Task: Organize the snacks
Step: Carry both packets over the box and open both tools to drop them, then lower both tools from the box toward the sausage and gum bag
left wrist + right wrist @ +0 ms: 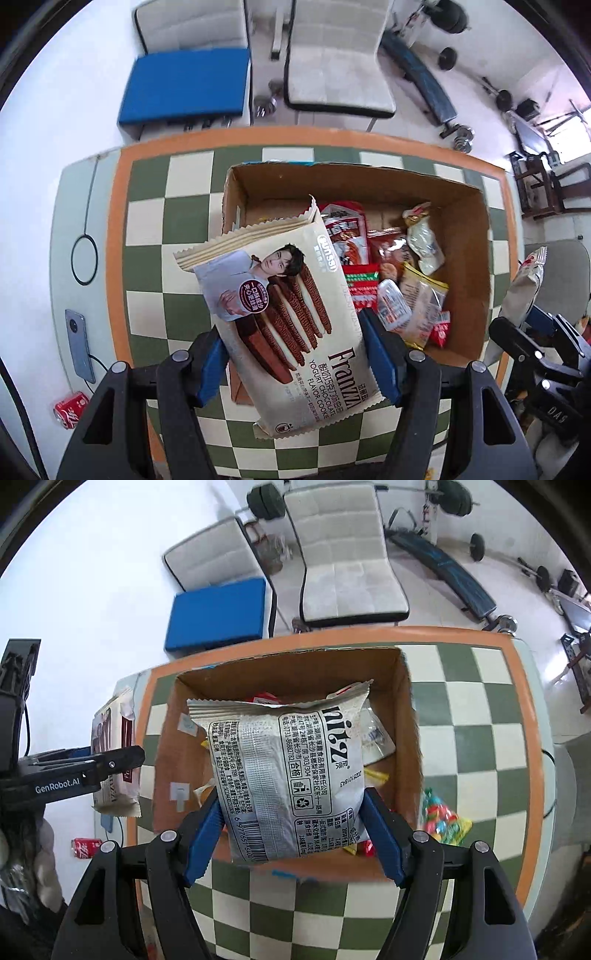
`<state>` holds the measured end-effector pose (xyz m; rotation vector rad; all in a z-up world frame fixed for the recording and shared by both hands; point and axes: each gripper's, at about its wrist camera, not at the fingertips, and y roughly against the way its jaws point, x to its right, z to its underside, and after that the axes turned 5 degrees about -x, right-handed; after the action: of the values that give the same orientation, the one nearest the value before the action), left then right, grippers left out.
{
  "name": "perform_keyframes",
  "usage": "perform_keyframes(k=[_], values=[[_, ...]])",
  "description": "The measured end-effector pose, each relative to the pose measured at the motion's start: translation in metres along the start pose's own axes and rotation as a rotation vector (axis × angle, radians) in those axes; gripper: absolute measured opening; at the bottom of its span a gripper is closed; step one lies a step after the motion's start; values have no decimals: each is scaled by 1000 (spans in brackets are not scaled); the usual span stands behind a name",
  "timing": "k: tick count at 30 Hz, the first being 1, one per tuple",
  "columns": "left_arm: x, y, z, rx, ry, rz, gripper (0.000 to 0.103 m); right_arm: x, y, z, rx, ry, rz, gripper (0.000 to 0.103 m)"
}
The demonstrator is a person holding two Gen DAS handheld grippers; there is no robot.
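left gripper [299, 354] pinches a cream cookie pack [284, 314] across its width, blue pads pressed on both long edges. the pack hangs above the lower left corner of the cardboard box [469, 229], half over the box wall, half over the checked table [147, 236]. its long axis runs from lower centre of the frame up toward the upper left, crimped top seal pointing away from the camera.

right gripper [295, 827] is clamped on a silver snack bag [284, 764], pads squeezing its lower sides — printed back faces the camera, long axis running up the frame, top seal tilted to the upper left. it hangs over the middle of the box.

risks, as i judge them:
- cookie pack straddles the box wall; released here it would likely tip out onto the table.
- silver bag is puffy and the hold sits low — it could slip or swing in a quick move.
- both grippers are near each other over one box; they could collide.
- the box already holds loose small snacks [402, 280]; a flat pack dropped on top may crush them.

a bag of coloured candy [441, 816] lies on the table at the box's right.
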<state>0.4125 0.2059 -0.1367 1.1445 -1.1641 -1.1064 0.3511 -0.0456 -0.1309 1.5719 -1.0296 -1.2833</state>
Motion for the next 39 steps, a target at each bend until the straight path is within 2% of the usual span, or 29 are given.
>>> perform_keyframes(k=[7,12,17,19,20,22,26,32,35,39], values=[[-4,-46,-35,-145,22,3,64,-9,-59,-53,-115,21,33,75],[-6,-68,-46,-202,38,-12,65,-13,-99,-80,-177,42,93,75],[-11,-82,-52,-230,57,-3,66,-14,-125,-99,-238,52,89,76],[-14,-83,-56,-222,69,1,76,-10,-130,-100,-246,49,89,76],[-16,-83,-57,-216,77,2,87,-10,-132,-102,-253,46,91,79],[-19,-81,-59,-201,81,1,88,-8,-134,-104,-259,29,94,85],[-21,-73,-58,-178,89,14,88,-8,-130,-106,-236,38,118,85],[-12,-56,-48,-134,76,52,88,-4,-110,-102,-203,27,100,87],[-3,-31,-31,-25,86,47,88,4,-86,-92,-167,8,51,87],[14,8,4,179,95,15,88,24,-47,-60,-107,-22,10,88]])
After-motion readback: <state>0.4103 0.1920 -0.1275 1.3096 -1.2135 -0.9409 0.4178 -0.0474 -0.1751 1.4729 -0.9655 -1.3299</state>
